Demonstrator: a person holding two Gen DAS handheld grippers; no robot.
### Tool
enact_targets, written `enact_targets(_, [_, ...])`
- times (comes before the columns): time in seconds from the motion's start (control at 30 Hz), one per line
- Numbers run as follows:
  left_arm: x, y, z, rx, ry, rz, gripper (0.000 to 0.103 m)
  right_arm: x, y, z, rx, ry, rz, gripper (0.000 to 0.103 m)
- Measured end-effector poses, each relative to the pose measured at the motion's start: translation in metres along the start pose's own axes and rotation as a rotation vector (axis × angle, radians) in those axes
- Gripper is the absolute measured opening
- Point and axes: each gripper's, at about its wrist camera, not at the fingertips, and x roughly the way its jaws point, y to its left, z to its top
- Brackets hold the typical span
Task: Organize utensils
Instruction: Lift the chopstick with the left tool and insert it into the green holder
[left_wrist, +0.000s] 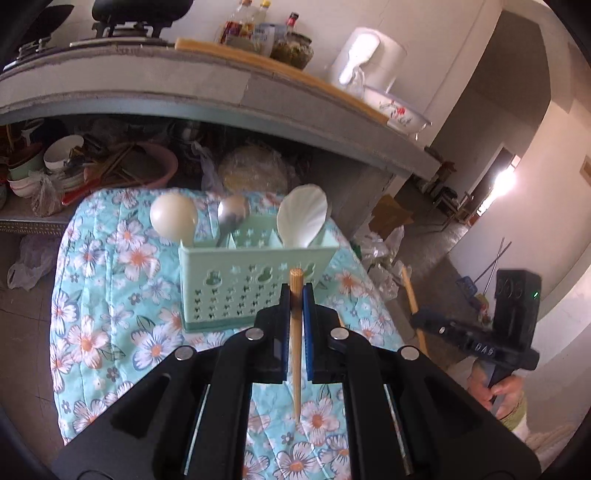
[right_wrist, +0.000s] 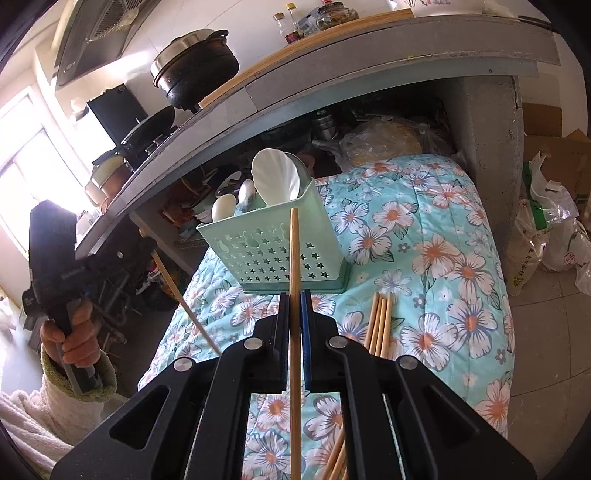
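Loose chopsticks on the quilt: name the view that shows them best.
The right wrist view. The loose chopsticks lie bundled on the floral quilt, right of the right gripper, partly hidden by it. The left wrist view shows none of them, only the held chopstick.

Kitchen, daylit.
Grey counter (left_wrist: 236, 92) along white wall (left_wrist: 443, 33); window (right_wrist: 26, 166) blown out; tiled floor (right_wrist: 546, 369).

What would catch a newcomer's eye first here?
Each gripper is shut on a single wooden chopstick: the left gripper on one chopstick, the right gripper on another chopstick. Just ahead, a mint green utensil caddy holding spoons stands on the floral quilt. More loose chopsticks lie on the quilt beside it.
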Motion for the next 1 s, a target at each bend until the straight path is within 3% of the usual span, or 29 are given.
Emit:
enact_targets(0.3, [-0.048,-0.019,0.077,0.041,-0.228,-0.005,0.006,0.003,0.0,0.003,0.01,-0.008,0.012,0.006])
enact_targets(0.47, [-0.059,-0.021,0.112,0.054,-0.334,0.052,0.006,0.006,-0.001,0.002,0.014,0.005,0.014,0.006])
enact_targets(0.63, [-0.042,-0.009,0.125,0.06,-0.379,0.14,0.006,0.009,-0.003,-0.001,0.015,0.016,0.011,0.006])
enact_targets(0.77, [-0.025,0.003,0.124,0.048,-0.394,0.15,0.006,0.011,-0.004,-0.001,0.016,0.025,0.007,0.006])
enact_targets(1.0, [0.014,0.016,0.114,0.04,-0.332,0.174,0.006,0.014,-0.005,-0.002,0.018,0.036,0.009,0.006])
